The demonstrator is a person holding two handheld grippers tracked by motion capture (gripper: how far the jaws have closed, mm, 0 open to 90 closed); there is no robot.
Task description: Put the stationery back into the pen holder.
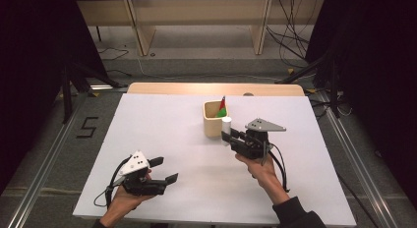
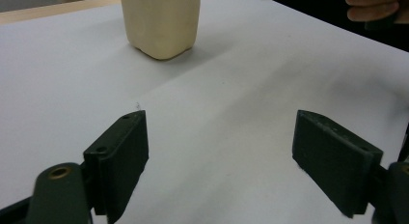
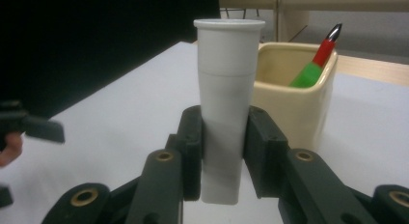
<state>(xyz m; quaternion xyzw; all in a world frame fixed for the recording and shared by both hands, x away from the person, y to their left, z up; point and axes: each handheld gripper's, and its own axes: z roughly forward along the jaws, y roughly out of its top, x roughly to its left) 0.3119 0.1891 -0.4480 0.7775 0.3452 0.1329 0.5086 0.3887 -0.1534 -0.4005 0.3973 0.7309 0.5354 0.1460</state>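
My right gripper is shut on a white upright tube, held just off the front right corner of a cream square cup. In the right gripper view the pads press on both sides of the white tube, with the cup right behind it. A green and red pen leans inside the cup. My left gripper stands open low over the white table at the front left, nothing between its jaws. The left gripper view looks past the pads toward the cup.
The white tabletop has a wooden strip along its far edge. Dark curtains, stands and cables surround the table. A wooden shelf frame stands on the floor beyond. The other hand shows at the top right of the left gripper view.
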